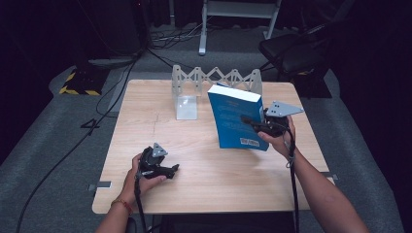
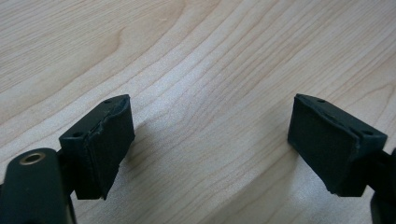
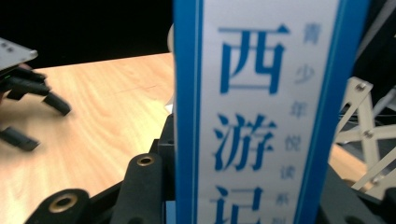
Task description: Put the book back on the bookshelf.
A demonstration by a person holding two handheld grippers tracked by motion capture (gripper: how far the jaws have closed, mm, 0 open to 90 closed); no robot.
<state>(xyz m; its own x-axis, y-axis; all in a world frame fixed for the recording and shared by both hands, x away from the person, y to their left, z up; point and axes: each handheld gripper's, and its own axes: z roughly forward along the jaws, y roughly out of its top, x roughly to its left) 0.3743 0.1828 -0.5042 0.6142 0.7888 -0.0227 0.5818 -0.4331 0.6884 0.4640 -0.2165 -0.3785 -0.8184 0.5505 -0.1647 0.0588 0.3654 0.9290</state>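
Two black handheld grippers, left gripper (image 1: 174, 170) and right gripper (image 1: 248, 120), grey three-cornered plates on top, black trailing cables, brass-ringed screw holes, red-orange bracelet (image 1: 122, 205) on the left wrist

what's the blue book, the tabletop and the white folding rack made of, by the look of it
Blue book: paper block with a glossy card cover, judging by the white page edge on top and the sheen. Tabletop: pale wood or wood-look laminate, with printed-looking grain and a smooth matt surface. Folding rack: probably white plastic or painted metal; scissor bars joined by small rivets.
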